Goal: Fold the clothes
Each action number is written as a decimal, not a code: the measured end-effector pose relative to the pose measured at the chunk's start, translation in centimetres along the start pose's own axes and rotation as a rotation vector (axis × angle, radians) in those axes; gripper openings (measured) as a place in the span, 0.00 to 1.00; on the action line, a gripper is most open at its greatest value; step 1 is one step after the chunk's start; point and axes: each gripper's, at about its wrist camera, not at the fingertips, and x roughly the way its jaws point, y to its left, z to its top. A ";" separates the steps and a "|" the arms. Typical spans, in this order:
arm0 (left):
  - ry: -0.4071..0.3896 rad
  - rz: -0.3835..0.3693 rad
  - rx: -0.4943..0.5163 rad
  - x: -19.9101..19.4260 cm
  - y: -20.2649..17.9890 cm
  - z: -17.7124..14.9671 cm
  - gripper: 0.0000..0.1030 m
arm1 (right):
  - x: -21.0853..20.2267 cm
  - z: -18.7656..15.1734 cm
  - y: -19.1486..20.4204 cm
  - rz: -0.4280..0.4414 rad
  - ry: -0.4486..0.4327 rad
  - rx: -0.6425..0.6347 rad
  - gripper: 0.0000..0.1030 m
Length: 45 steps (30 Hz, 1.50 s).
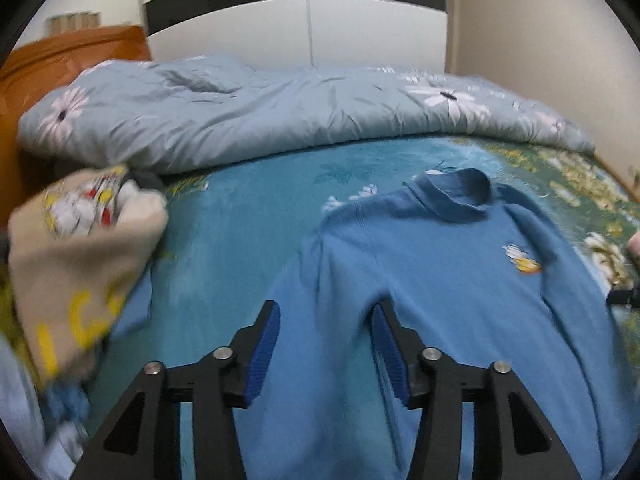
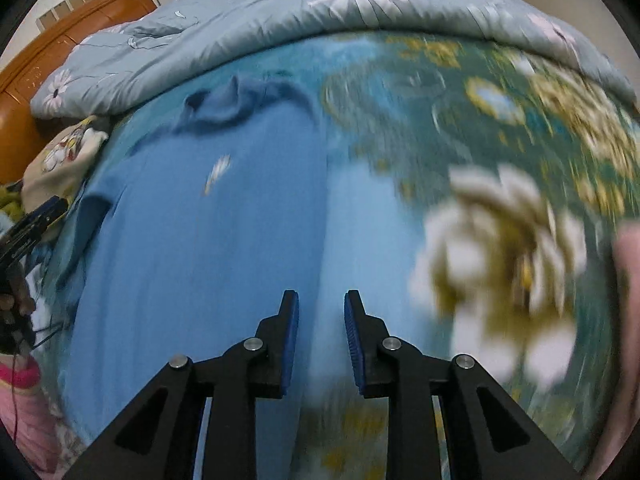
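**Both jaws empty over blue sweater**

Left gripper jaws wide, right gripper jaws narrow, nothing between either. Blue sweater lies flat on the bed, collar far. Beige garment left. Duvet bunched at far end.

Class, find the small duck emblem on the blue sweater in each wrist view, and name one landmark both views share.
Left wrist view: duck emblem right of centre, on the sweater's chest below the collar.
Right wrist view: duck emblem left of centre, smeared by blur.
Shared landmark: grey floral duvet across the top.
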 end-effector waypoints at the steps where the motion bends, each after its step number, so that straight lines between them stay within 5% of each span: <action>1: 0.000 -0.011 -0.025 -0.7 -0.1 -1.1 0.53 | -0.2 -1.1 0.0 0.008 0.007 0.011 0.23; 6: 0.018 -0.017 -0.022 -2.6 -0.2 -3.6 0.53 | -1.7 -5.8 0.1 0.088 -0.014 0.090 0.23; 14: 0.014 -0.007 -0.060 -4.6 1.2 -4.9 0.57 | -2.3 -8.7 2.0 0.120 -0.009 0.103 0.23; 16: 0.017 -0.004 -0.055 -4.8 1.2 -5.2 0.57 | -2.8 -9.0 2.2 0.122 -0.023 0.105 0.10; 24: 0.026 0.002 -0.053 -4.6 1.2 -5.4 0.57 | -5.0 -8.7 2.9 0.087 -0.056 0.039 0.08; 31: 0.054 0.012 -0.055 -3.5 1.7 -5.7 0.57 | -5.6 -4.9 -1.3 0.008 -0.040 0.077 0.07; 37: 0.078 0.025 -0.083 -2.3 2.2 -5.8 0.57 | -6.3 -5.6 -3.0 -0.070 -0.036 0.063 0.06; 45: 0.097 0.018 -0.055 -1.3 1.0 -5.6 0.57 | -6.3 -6.4 -5.5 0.086 -0.056 0.190 0.04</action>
